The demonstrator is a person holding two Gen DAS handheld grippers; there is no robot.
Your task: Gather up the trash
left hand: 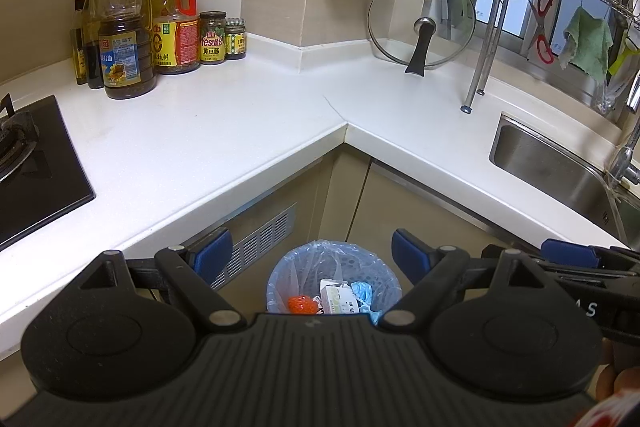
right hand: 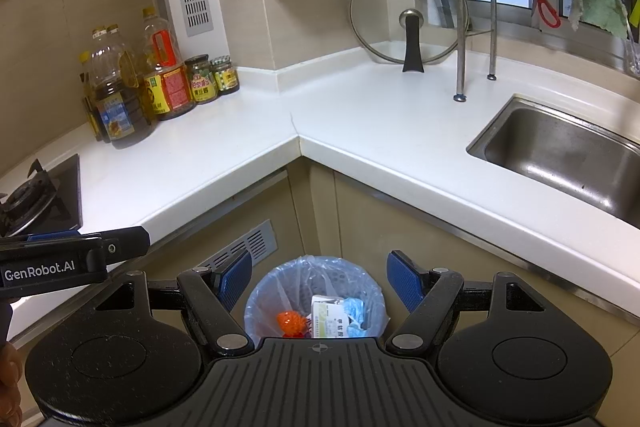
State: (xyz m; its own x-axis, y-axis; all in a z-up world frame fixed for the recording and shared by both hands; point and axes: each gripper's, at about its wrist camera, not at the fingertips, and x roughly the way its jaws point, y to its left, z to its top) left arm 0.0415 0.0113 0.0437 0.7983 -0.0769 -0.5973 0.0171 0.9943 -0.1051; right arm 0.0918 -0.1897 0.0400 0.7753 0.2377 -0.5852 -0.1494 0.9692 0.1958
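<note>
an l-shaped white worktop [right hand: 360, 131] wraps the corner of a small kitchen, its open stretch bare of litter, which suggests the collecting is near its end or done. the steel sink [right hand: 568, 155] sits to the right and a gas hob [left hand: 36, 163] to the left, each kept to its own wing so the corner stays free for work. oil bottles [left hand: 128, 39] and sauce jars [left hand: 213, 37] stand pushed against the wall tiles, close to the hob where a cook would want them. a glass pan lid [left hand: 420, 19] leans upright on its handle by the dish rack, probably parked there to dry (red scissors and a green cloth hang nearby for the same reason). on the floor, tucked into the cabinet corner, a bin lined with a pale blue bag [right hand: 316, 291] holds the trash: a small white carton [right hand: 330, 315], a crumpled blue face mask [right hand: 354, 311] and an orange wad [right hand: 290, 321]. both tools hover side by side above it, angled down at the bin; the left tongs [left hand: 312, 255] stand wide apart and empty, and the right tongs [right hand: 318, 277] likewise gape with nothing between their blue pads, a stance that fits a drop made over the bin.
</note>
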